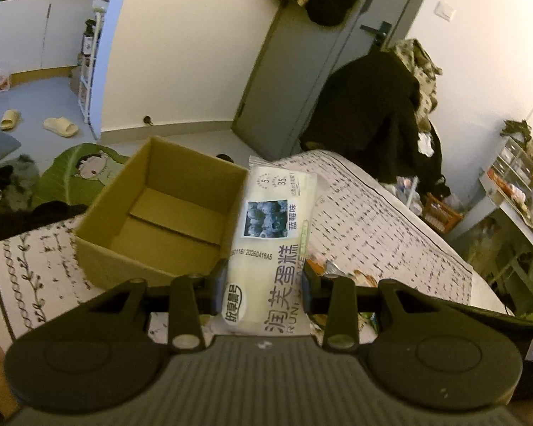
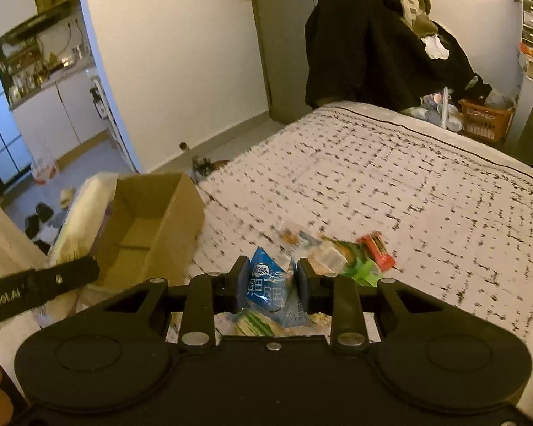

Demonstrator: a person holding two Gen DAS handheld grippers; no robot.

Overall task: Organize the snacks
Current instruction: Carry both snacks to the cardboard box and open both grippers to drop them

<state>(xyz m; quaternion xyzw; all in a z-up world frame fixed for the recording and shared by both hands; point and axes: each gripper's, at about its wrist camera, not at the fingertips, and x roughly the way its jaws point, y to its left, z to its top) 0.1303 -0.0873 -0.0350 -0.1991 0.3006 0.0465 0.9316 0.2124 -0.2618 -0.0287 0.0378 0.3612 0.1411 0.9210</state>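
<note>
Gripping a white cake packet (image 1: 270,245) beside the box (image 1: 160,213), left tool (image 1: 264,284) (right tool (image 2: 270,285) clamps blue packet (image 2: 268,284))

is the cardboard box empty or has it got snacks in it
Empty: the cardboard box shows only its bare bottom flaps; the left wrist view sees nearly all its floor.

Each camera rides low behind its own claw, looking forward across the bed (image 2: 391,163). Both views share the cardboard box (image 1: 167,213), close by, and the far door (image 1: 295,71).
</note>
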